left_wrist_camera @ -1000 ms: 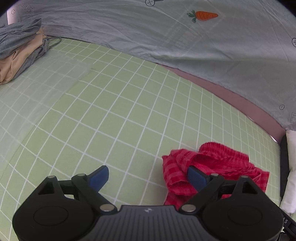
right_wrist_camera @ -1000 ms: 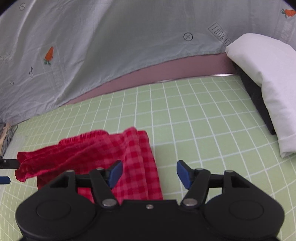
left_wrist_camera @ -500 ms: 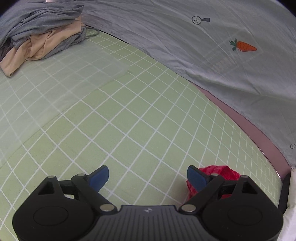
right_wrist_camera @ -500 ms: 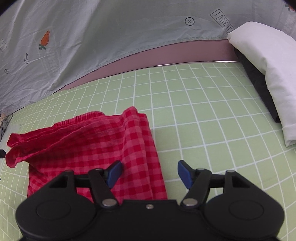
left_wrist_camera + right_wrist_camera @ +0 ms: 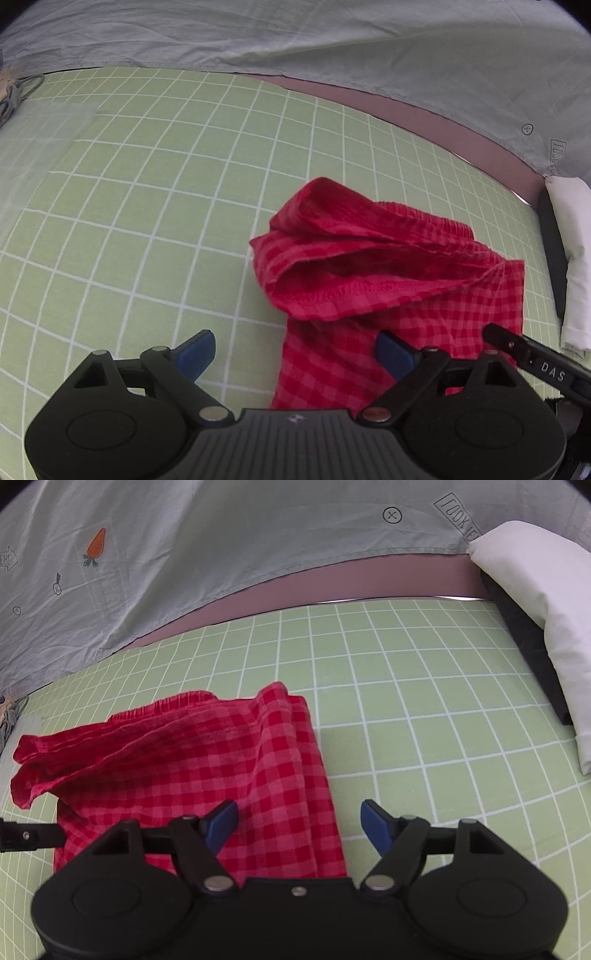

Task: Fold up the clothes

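A red checked garment (image 5: 373, 280) with an elastic waistband lies rumpled on the green grid sheet (image 5: 147, 192). It also shows in the right wrist view (image 5: 207, 760), with its waistband bunched at the left. My left gripper (image 5: 295, 350) is open and empty, just above the garment's left edge. My right gripper (image 5: 299, 821) is open and empty, over the garment's right edge. Part of the right gripper (image 5: 532, 362) shows at the lower right of the left wrist view.
A grey patterned quilt (image 5: 184, 546) lies along the far side of the bed. A white pillow (image 5: 546, 605) on a dark one lies at the right. The edge of a grey clothes pile (image 5: 14, 96) shows at far left.
My left gripper has swung back right, so the red garment fills its view again and the clothes pile has slid out left. My right gripper has moved slightly closer over the garment.
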A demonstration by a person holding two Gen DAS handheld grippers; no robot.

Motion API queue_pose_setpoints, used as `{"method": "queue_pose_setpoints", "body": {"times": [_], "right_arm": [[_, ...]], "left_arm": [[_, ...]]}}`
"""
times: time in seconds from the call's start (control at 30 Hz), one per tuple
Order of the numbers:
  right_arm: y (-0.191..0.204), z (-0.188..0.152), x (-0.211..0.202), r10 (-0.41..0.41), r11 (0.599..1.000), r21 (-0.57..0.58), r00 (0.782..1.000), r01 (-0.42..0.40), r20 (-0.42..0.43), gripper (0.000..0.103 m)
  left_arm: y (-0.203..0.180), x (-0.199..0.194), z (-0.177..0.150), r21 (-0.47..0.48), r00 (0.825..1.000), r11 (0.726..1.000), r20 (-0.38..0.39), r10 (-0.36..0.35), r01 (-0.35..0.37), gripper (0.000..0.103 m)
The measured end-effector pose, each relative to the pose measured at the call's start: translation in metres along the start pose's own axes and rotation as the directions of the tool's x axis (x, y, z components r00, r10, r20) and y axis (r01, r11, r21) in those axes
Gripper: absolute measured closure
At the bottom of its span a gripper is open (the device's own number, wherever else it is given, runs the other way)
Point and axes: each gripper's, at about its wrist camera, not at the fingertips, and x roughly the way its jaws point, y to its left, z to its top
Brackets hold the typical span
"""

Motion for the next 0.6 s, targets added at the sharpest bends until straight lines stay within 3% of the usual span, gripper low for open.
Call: {"method": "queue_pose_setpoints", "body": {"times": [0.27, 0.37, 0.4, 0.43, 0.47, 0.5, 0.53, 0.6], "right_arm": [[0.01, 0.012, 0.023, 0.063, 0.998, -0.03, 0.998, -0.064, -0.014, 0.019], [0.021, 0.017, 0.033, 0.116, 0.992, -0.044, 0.993, -0.118, -0.033, 0.017], [0.026, 0.018, 0.036, 0.132, 0.99, -0.05, 0.99, -0.134, -0.038, 0.017], [0.031, 0.019, 0.036, 0.161, 0.985, -0.057, 0.986, -0.164, -0.047, 0.022], [0.037, 0.019, 0.035, 0.193, 0.979, -0.061, 0.979, -0.197, -0.061, 0.027], [0.044, 0.019, 0.035, 0.224, 0.972, -0.063, 0.972, -0.228, -0.076, 0.047], [0.051, 0.017, 0.033, 0.246, 0.965, -0.065, 0.964, -0.253, -0.096, 0.067], [0.065, 0.012, 0.024, 0.271, 0.956, -0.087, 0.956, -0.281, -0.114, 0.088]], "left_arm": [[-0.019, 0.033, 0.029, 0.048, 0.999, 0.998, 0.009, -0.048, 0.048, 0.011], [-0.023, 0.038, 0.029, 0.034, 0.997, 0.997, 0.016, -0.075, 0.074, 0.023], [-0.024, 0.038, 0.028, 0.037, 0.995, 0.995, 0.012, -0.094, 0.094, 0.038], [-0.024, 0.039, 0.027, 0.035, 0.992, 0.992, -0.003, -0.123, 0.123, 0.062], [-0.024, 0.037, 0.025, 0.03, 0.989, 0.989, -0.011, -0.145, 0.145, 0.073], [-0.025, 0.032, 0.02, 0.024, 0.988, 0.987, -0.009, -0.157, 0.157, 0.086], [-0.025, 0.027, 0.016, 0.018, 0.986, 0.985, -0.008, -0.169, 0.169, 0.089], [-0.025, 0.016, 0.007, 0.005, 0.981, 0.981, -0.004, -0.193, 0.193, 0.091]]}}
